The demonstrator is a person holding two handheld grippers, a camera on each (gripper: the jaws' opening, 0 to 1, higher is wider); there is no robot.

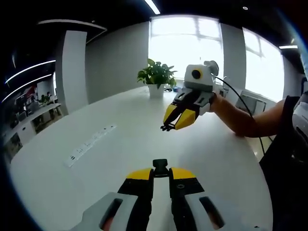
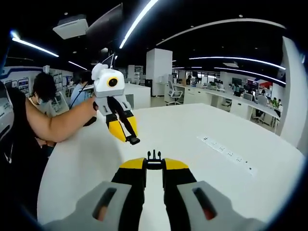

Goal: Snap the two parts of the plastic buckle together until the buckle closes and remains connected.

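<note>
Between the left gripper's (image 1: 160, 173) clenched yellow tips, gripped a black socket half of the buckle (image 1: 160, 166). Likewise pinched in the right gripper (image 2: 154, 163), the pronged buckle half (image 2: 154, 157). Held apart above a white table (image 1: 120, 139), facing each other. Farther off, stood a potted plant (image 1: 156, 77).

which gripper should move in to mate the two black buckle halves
Either, but right looks slightly better: the right gripper holds the black pronged buckle half pointing forward, while the left gripper holds the black socket half steady. Both are raised above the white table, apart.
</note>
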